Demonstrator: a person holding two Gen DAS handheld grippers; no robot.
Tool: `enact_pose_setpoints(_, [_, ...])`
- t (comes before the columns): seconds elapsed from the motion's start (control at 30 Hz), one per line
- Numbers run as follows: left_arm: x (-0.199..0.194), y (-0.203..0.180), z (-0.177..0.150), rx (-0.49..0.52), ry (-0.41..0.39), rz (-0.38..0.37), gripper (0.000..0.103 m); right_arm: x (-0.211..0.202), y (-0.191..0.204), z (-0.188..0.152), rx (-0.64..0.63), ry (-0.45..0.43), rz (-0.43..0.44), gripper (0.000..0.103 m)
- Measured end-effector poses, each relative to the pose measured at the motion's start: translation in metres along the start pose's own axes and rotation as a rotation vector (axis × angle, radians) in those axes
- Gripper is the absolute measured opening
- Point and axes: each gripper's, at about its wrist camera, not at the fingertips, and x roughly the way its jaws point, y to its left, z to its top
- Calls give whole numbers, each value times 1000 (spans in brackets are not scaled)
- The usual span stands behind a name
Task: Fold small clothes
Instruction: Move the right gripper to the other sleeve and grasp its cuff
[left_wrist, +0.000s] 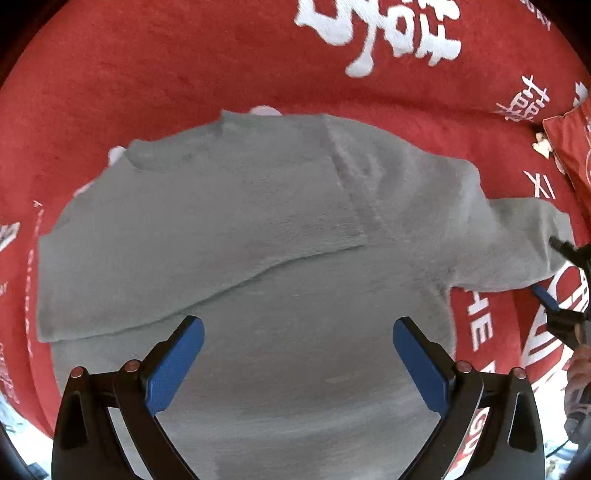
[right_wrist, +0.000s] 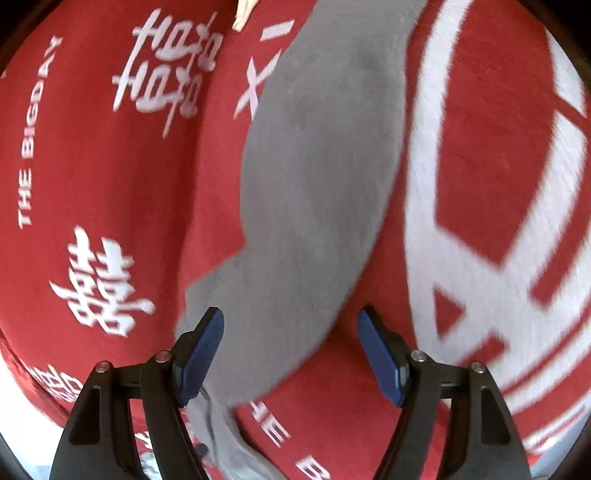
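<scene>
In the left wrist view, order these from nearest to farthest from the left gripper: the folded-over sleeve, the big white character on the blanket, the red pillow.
From the left gripper, open above the grey sweater:
1. Folded-over sleeve, lying across the sweater just ahead of the fingers.
2. Red pillow, at the far right edge.
3. Big white character on the red blanket, top of view.

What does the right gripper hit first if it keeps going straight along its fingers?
Most likely the grey garment's sleeve: it runs up the middle of the right wrist view, between the open right gripper fingers. The red printed blanket lies beneath. Depth is unclear in the blur.
</scene>
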Motion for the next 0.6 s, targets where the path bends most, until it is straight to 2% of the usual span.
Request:
enact_pose_setpoints(0.17, [5,-15,4,9,13,-3,102,-18,13,27,-47,-87,19,78])
enact_pose_setpoints(0.3, [8,-21,4,16,11,-10,102,-22,6,45,22,-124,62,75])
enact_pose_setpoints(0.33, [9,-21,6,22,16,-10,102,-22,4,47,45,-127,72,69])
enact_pose_setpoints(0.37, [10,-21,6,23,21,-14,102,-20,1,48,77,-123,78,47])
enact_pose_setpoints(0.4, [9,-20,7,22,19,-22,102,-16,-4,50,119,-107,95,16])
enact_pose_setpoints(0.43, [6,-17,7,22,10,-23,103,-14,-7,50,145,-97,115,5])
enact_pose_setpoints(0.5, [0,-14,8,25,-13,-20,102,-14,-9,49,177,-98,175,6])
enact_pose_setpoints(0.6, [-8,-1,9,24,-44,-11,103,-19,12,45,125,-92,252,6])
